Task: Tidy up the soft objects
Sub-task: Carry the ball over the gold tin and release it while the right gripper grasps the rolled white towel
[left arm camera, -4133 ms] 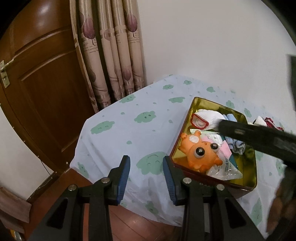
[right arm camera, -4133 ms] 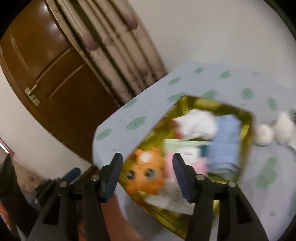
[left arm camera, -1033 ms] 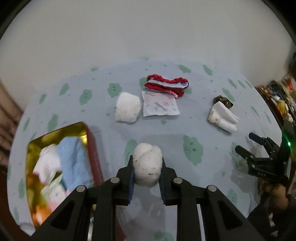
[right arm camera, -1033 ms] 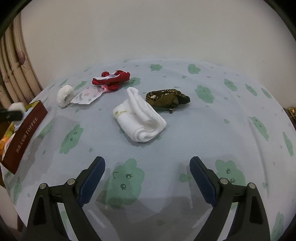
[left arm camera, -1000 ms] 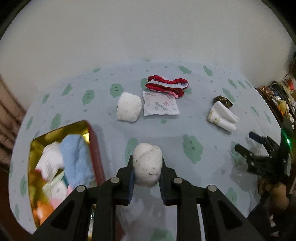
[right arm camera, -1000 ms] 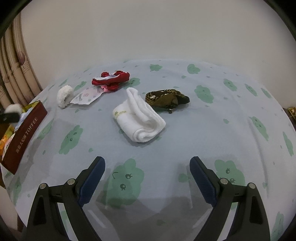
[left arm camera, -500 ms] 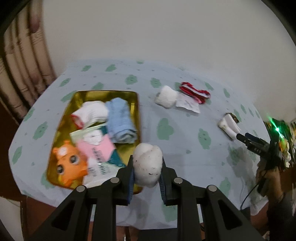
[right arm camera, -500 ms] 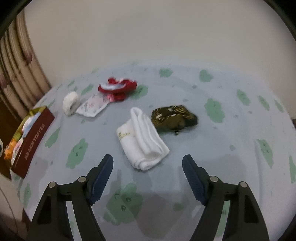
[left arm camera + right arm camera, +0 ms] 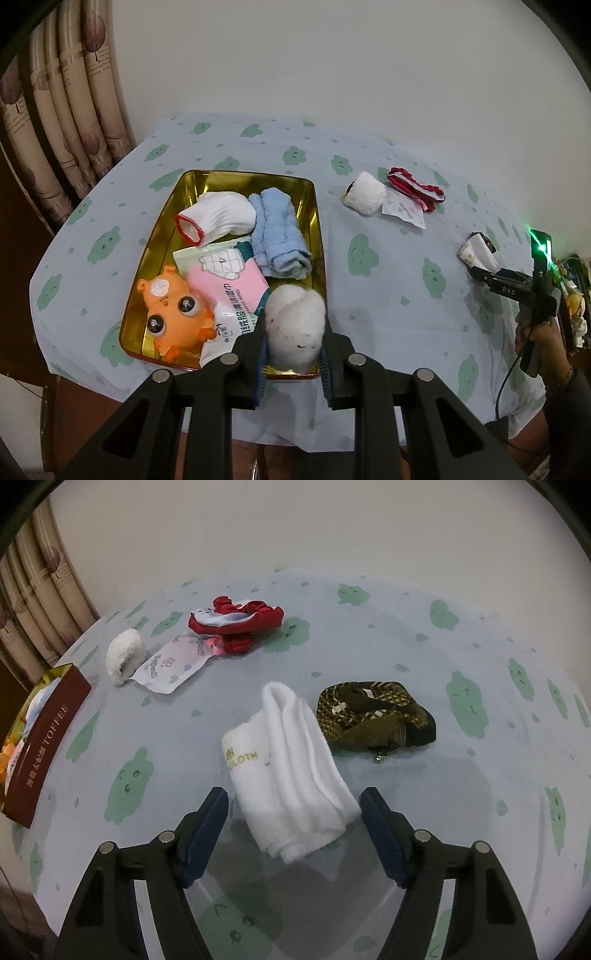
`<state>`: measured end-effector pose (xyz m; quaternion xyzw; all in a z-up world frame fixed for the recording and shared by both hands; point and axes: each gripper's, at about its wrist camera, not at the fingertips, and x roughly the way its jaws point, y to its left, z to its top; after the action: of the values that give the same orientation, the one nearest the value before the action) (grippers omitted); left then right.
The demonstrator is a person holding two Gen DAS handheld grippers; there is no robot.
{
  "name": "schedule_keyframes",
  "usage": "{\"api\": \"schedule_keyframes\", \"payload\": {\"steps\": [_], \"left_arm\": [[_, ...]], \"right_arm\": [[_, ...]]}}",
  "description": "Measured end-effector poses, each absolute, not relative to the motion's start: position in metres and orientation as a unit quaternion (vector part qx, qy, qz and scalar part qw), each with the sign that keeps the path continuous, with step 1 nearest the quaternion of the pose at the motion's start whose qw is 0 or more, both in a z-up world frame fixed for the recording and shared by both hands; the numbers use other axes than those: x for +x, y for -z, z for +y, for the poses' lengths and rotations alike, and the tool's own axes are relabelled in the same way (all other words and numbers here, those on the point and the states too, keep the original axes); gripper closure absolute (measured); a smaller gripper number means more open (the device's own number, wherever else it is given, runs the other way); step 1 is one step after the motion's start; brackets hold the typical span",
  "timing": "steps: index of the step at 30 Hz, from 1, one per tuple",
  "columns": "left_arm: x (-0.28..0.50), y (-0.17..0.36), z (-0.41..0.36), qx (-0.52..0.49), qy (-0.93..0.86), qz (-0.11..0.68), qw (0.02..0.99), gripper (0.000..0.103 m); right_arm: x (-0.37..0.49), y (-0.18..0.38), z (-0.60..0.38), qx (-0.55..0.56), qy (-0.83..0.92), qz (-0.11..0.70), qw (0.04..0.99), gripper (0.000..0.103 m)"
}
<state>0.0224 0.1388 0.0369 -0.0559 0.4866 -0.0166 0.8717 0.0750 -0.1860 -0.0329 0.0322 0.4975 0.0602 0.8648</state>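
Note:
My left gripper (image 9: 293,354) holds a white fluffy ball (image 9: 295,325) over the near right corner of the gold tin (image 9: 243,175). Its jaws are just starting to open, but the pads still press the ball's sides. The tin holds an orange toy (image 9: 173,314), a pink wipes pack (image 9: 229,291), a blue towel (image 9: 280,236) and a white sock (image 9: 218,218). My right gripper (image 9: 293,799) straddles the near end of a folded white towel (image 9: 288,753). Its jaws are closing, and its pads stand just off the towel.
On the cloud-print tablecloth lie a brown patterned pouch (image 9: 373,716) beside the towel, a red scrunchie (image 9: 236,622), a small printed packet (image 9: 171,664) and a white fluffy roll (image 9: 123,655). The tin's red side (image 9: 40,738) is at the left edge. Curtains (image 9: 74,92) hang behind the table's left corner.
My left gripper has carried the ball leftward from the open cloth to above the tin. My right gripper has come up to the white towel, and its jaws have narrowed around it.

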Motion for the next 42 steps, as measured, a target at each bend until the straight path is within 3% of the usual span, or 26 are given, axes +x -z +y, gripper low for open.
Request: {"api": "schedule_keyframes", "payload": {"steps": [1, 6, 8, 10, 20, 42], "left_arm": [[0.023, -0.037, 0.139, -0.057, 0.015, 0.487, 0.871, 0.079], [0.023, -0.037, 0.141, -0.057, 0.012, 0.488, 0.871, 0.079], [0.023, -0.037, 0.143, -0.055, 0.011, 0.487, 0.872, 0.079], [0.024, -0.037, 0.145, -0.054, 0.007, 0.483, 0.874, 0.079], [0.032, -0.032, 0.159, -0.052, -0.011, 0.483, 0.874, 0.079], [0.126, 0.008, 0.172, 0.05, -0.032, 0.479, 0.876, 0.075]], "right_arm": [[0.076, 0.034, -0.185, 0.029, -0.059, 0.499, 0.864, 0.04], [0.084, 0.034, -0.181, 0.017, -0.06, 0.504, 0.862, 0.052], [0.085, 0.034, -0.177, 0.006, -0.061, 0.504, 0.861, 0.068], [0.082, 0.03, -0.172, -0.006, -0.064, 0.496, 0.866, 0.078], [0.034, -0.003, -0.127, 0.045, -0.134, 0.44, 0.887, 0.079], [0.008, -0.005, -0.119, 0.104, -0.154, 0.443, 0.877, 0.079]]}}
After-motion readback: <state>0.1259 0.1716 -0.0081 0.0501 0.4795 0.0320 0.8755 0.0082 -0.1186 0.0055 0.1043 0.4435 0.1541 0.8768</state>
